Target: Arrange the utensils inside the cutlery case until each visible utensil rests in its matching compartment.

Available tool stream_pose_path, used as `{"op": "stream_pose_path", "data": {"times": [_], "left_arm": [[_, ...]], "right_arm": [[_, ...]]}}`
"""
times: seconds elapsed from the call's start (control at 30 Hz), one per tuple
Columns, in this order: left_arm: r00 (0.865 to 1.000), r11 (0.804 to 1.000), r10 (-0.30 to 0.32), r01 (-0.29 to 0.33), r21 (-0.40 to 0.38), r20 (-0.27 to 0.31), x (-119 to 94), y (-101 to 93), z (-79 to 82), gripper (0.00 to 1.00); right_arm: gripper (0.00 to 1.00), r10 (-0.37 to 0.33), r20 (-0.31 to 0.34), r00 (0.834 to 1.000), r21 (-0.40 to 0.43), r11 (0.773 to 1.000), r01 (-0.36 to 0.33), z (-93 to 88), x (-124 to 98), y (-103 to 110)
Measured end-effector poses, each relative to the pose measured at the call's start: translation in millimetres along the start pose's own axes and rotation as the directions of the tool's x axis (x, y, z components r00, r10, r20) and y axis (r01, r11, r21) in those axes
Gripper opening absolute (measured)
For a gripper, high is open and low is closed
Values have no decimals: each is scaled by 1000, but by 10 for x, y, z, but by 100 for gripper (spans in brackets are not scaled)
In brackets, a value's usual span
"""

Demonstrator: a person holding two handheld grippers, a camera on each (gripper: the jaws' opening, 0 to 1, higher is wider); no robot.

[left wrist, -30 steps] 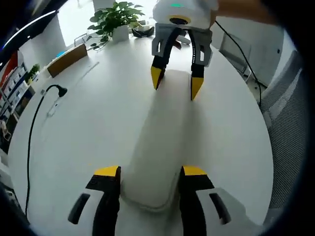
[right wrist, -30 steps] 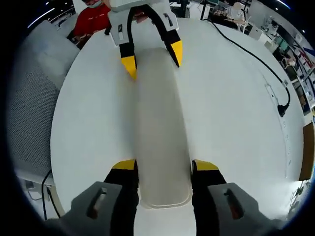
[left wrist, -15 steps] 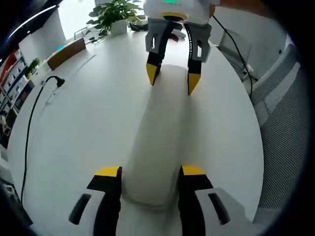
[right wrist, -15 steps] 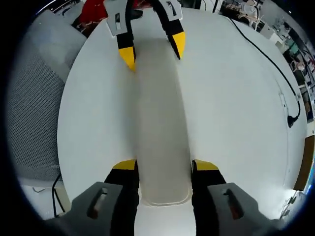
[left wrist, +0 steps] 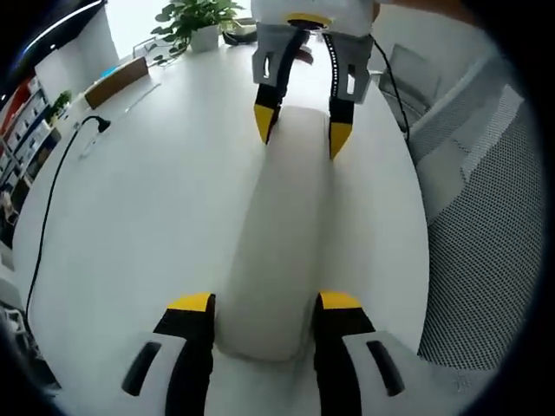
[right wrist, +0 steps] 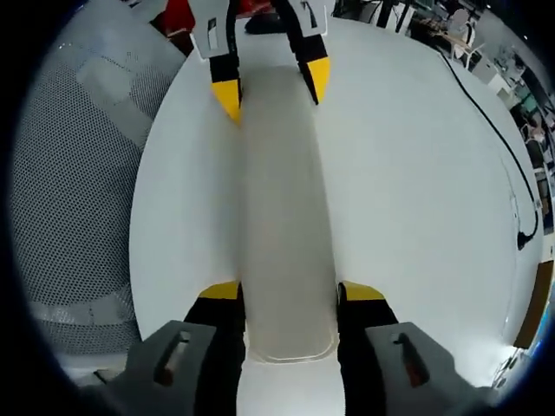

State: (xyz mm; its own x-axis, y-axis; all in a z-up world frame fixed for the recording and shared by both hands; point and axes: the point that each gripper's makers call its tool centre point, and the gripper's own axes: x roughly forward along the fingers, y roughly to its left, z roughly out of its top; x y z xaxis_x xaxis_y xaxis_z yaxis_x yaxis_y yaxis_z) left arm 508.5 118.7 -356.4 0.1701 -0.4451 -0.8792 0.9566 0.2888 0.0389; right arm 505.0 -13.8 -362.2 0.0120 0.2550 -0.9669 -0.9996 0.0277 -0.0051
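**Both grippers on the closed case**

The long white case (left wrist: 282, 243) lies lid-on across the table (left wrist: 130, 225), one end near the edge beside a mesh chair (left wrist: 486, 260). The left gripper (left wrist: 264, 303) clamps one end, jaws tight against its sides; the right gripper (right wrist: 286, 295) clamps the other end likewise. No utensils on show.

A white desk (left wrist: 156, 225) carries a black cable (left wrist: 48, 208) and a potted plant (left wrist: 195, 22) at its far edge, by a brown box (left wrist: 117, 82); a grey mesh chair (right wrist: 78, 173) stands beside it
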Motion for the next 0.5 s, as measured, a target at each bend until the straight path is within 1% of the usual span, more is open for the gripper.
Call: {"op": "stream_pose_path", "data": {"times": [0.13,0.23,0.37,0.5], "left_arm": [[999,1000,-20,20,7,-45,-55,-140,-126,46],[998,1000,-23,24,9,-54,-83,-208,-176,46],[997,999,-28,29,17,-74,-122,-350,-250,46],[998,1000,-23,24,8,-57,-153,-470,-310,46]], "right_arm": [[40,-2,9,1000,1,1000,2,66,19,149],[40,-4,7,1000,7,1000,4,97,42,260],[40,-3,-8,1000,8,1000,3,123,55,422],[40,-4,-4,1000,6,1000,4,125,54,522]]}}
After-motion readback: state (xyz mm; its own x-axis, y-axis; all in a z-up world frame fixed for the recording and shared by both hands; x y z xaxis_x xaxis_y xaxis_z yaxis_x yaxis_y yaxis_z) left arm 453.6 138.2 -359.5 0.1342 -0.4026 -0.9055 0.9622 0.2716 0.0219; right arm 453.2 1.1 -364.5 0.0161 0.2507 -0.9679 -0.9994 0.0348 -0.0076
